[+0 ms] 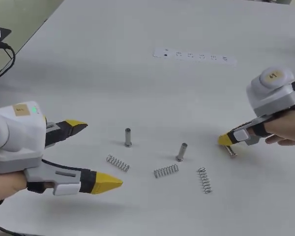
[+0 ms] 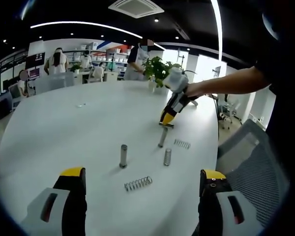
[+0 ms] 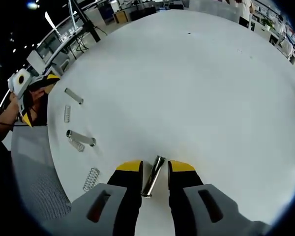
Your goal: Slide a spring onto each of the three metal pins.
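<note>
Springs: three, all loose and lying flat on the white table. In the head view they form a rough row: left spring, middle spring, right spring, each apart from the others.

Pins: two stand upright just behind that row, left pin and middle pin, both bare. The third pin sits between the jaws of the right claw, running along them at a slight slant.

Right claw: jaws drawn in narrow around the third pin. A sliver of table shows beside the pin, so I cannot tell whether the jaws actually pinch it or only flank it. In the head view the yellow tip covers most of this pin and only a short stub pokes out below. Cannot tell whether the pin rests on the table or is lifted.

Left claw: jaws spread wide, low over the table, left of the left spring and not touching it.

Far side of the table: a white power strip, its sockets too small to make out.
</note>
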### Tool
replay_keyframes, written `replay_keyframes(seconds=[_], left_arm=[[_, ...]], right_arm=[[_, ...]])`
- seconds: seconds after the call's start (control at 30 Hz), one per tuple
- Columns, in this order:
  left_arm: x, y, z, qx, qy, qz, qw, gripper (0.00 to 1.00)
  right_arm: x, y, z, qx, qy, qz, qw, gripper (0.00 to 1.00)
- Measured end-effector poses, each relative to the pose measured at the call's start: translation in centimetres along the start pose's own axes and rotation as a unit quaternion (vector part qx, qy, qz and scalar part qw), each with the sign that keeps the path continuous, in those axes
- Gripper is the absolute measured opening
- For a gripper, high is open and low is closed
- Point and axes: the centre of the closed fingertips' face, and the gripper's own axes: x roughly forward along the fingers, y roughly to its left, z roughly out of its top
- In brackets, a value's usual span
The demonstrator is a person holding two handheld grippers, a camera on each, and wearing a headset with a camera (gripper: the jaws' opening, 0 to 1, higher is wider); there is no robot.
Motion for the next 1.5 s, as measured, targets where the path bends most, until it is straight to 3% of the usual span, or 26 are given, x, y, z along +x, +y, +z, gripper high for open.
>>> replay_keyframes(seconds=[0.2, 0.3, 0.37, 0.67, 0.97, 1.07, 1.5], left_arm=[[-0.2, 0.0, -0.2, 0.0, 0.001, 0.001, 1.0, 0.92], [-0.2, 0.1, -0.3, 0.0, 0.003, 0.001, 1.0, 0.92], [-0.2, 0.0, -0.3, -0.001, 0.002, 0.0, 1.0, 0.92], [0.1, -0.2, -0.5, 0.001, 0.005, -0.005, 1.0, 0.92], [0.0, 0.0, -0.1, 0.0, 0.002, -0.002, 1.0, 0.92], [-0.1, 0.0, -0.1, 0.001, 0.002, -0.001, 1.0, 0.92], [0.0, -0.2, -0.2, 0.003, 0.003, -0.001, 1.0, 0.92]], right_arm=[[0.1, -0.1, -0.2, 0.009, 0.008, -0.006, 0.9999, 0.16], [0.1, -0.4, -0.3, -0.006, 0.017, -0.017, 0.9997, 0.12], [0.2, -0.2, -0.6, 0.007, 0.028, -0.017, 0.9994, 0.08], [0.4, -0.5, -0.7, 0.025, 0.024, -0.03, 0.9989, 0.06], [0.2, 0.0, -0.9, 0.016, 0.017, -0.039, 0.999, 0.05], [-0.4, 0.5, -0.9, 0.005, -0.002, -0.036, 0.9993, 0.05], [-2.6, 1.3, -1.6, 0.014, -0.055, -0.035, 0.9978, 0.04]])
